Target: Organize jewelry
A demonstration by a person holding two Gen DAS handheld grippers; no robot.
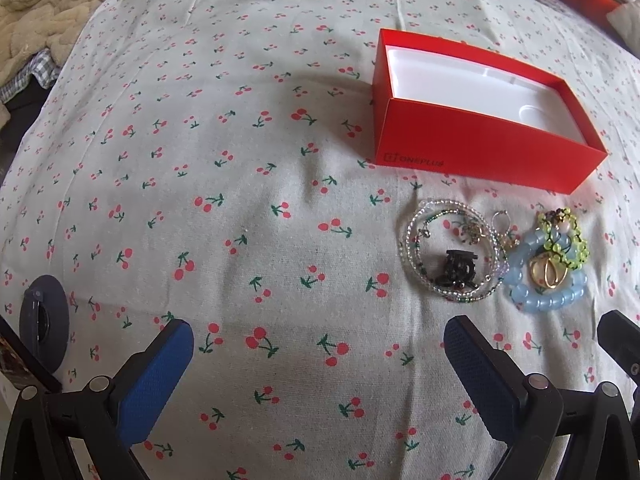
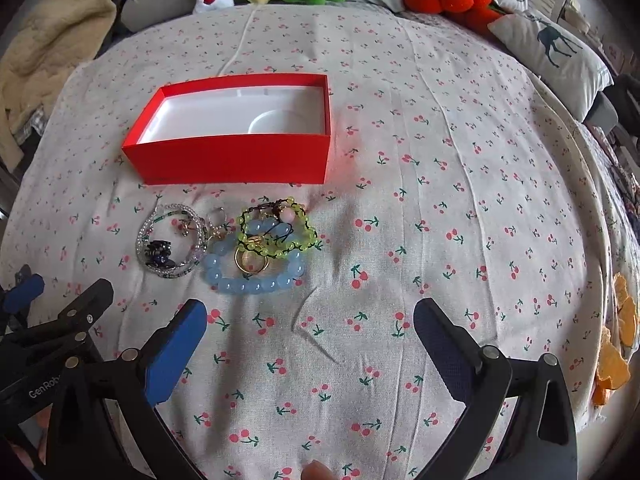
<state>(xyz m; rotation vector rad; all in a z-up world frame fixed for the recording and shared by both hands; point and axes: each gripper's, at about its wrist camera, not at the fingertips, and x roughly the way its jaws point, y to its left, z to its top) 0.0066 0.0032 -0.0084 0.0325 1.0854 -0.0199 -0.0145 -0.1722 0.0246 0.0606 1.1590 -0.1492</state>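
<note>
Both grippers, left [image 1: 318, 344] and right [image 2: 310, 320], hung spread and empty at frame bottom; jewelry pile [image 2: 236, 242] lay below the red box [image 2: 236, 156].

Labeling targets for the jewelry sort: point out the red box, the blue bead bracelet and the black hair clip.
red box [image 2: 236, 162]: right wrist view, on its near outer wall.
blue bead bracelet [image 2: 248, 285]: right wrist view, on the near arc of beads.
black hair clip [image 1: 460, 266]: left wrist view, on its middle, inside the clear bead loop.
</note>
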